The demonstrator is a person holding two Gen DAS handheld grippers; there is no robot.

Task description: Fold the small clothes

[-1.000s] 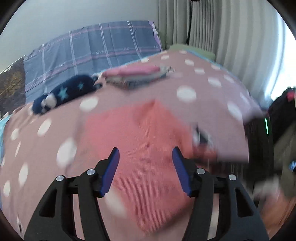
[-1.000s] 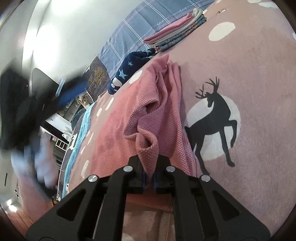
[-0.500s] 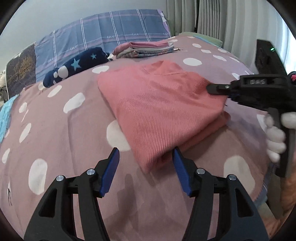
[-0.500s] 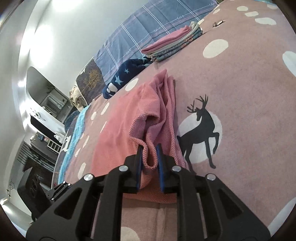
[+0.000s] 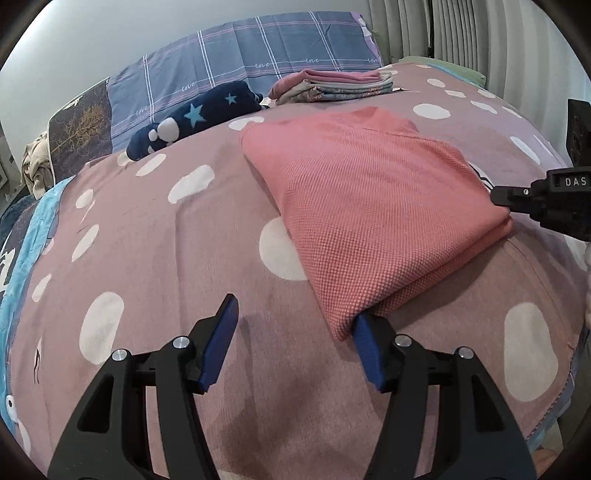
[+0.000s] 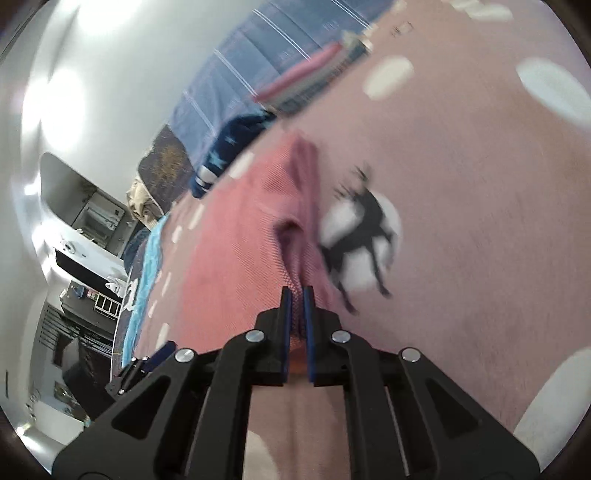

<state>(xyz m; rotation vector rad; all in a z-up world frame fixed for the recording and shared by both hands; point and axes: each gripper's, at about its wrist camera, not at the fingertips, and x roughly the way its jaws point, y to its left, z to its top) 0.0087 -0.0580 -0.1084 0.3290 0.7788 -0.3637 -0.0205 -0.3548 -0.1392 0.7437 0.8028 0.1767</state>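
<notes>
My bed [image 5: 147, 236], spread with a dusty-pink cover dotted white, backs onto a pale wall [image 5: 110, 40], with grey curtains [image 5: 461, 29] on the right and dark shelving [image 6: 85, 306] beyond.

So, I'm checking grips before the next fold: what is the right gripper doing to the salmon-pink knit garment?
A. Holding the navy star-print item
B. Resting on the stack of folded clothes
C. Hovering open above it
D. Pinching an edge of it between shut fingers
D: the right gripper has its blue fingers closed on a fold of the salmon-pink knit garment.
</notes>
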